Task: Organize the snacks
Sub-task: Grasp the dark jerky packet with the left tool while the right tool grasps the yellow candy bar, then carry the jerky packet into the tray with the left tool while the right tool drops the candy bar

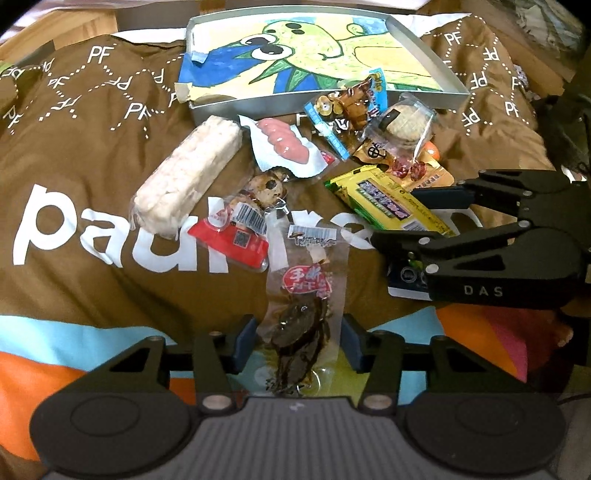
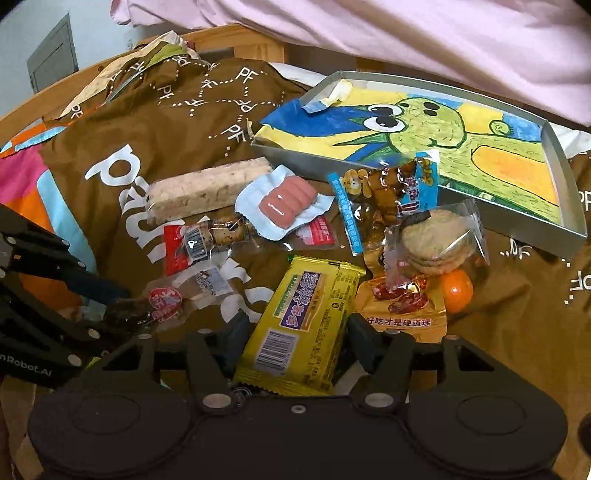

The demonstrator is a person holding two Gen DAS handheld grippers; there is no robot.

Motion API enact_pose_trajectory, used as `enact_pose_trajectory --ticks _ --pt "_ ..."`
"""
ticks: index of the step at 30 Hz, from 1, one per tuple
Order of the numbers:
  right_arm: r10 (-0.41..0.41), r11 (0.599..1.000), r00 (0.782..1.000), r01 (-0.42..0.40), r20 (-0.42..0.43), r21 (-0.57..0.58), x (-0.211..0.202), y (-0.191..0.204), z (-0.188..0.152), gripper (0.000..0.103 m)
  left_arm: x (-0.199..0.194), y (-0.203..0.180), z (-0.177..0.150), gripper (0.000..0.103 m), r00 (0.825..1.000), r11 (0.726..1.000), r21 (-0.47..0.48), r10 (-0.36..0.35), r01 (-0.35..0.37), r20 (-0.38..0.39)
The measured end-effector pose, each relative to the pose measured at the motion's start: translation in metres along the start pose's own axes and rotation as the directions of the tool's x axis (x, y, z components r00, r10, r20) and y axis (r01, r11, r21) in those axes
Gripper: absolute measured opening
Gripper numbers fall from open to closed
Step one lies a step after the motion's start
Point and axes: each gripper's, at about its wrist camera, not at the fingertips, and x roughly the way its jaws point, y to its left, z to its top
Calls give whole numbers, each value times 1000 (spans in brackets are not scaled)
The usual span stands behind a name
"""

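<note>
A clear packet of dark seaweed [image 1: 299,321] lies on the brown cloth [image 1: 92,155] between the fingers of my left gripper [image 1: 299,338]. That gripper is open, its blue pads [image 1: 245,339] standing close to the packet's edges. My right gripper [image 2: 299,336] is open too and straddles a yellow snack packet [image 2: 306,314], also seen as the yellow snack packet [image 1: 391,205] in the left wrist view. The metal tray [image 1: 325,101] lined with a green cartoon drawing sits behind the pile, with nothing else inside.
Loose between grippers and tray: a rice bar [image 1: 188,173], pink sausages [image 1: 284,146], a red cookie pack [image 1: 240,221], a blue packet [image 1: 347,107], round biscuits [image 2: 436,240], an orange date pouch [image 2: 399,306], a small orange [image 2: 458,290]. A pink garment [image 2: 406,33] hangs behind.
</note>
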Motion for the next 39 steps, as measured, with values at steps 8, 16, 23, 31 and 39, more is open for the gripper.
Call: enact_pose_trajectory --ticks 8,16,23,31,39 --pt "-3 999 999 5 42 -49 -6 8 -4 56 -4 -8 2 51 999 999 1 38 -38 -13" --pt "-63 962 987 99 148 -253 -21 35 -8 53 -23 -15 -1 50 994 994 -15 113 -113 4" --pt "-91 935 968 164 232 -315 -30 41 -5 48 -46 -7 13 50 981 982 -109 164 -152 108" --pt "-134 903 954 228 267 -364 -25 41 -9 47 -40 0 39 50 974 971 -197 169 -138 150" --pt "-210 840 864 399 459 -367 -32 33 2 47 -47 7 70 50 948 960 -259 179 -110 262"
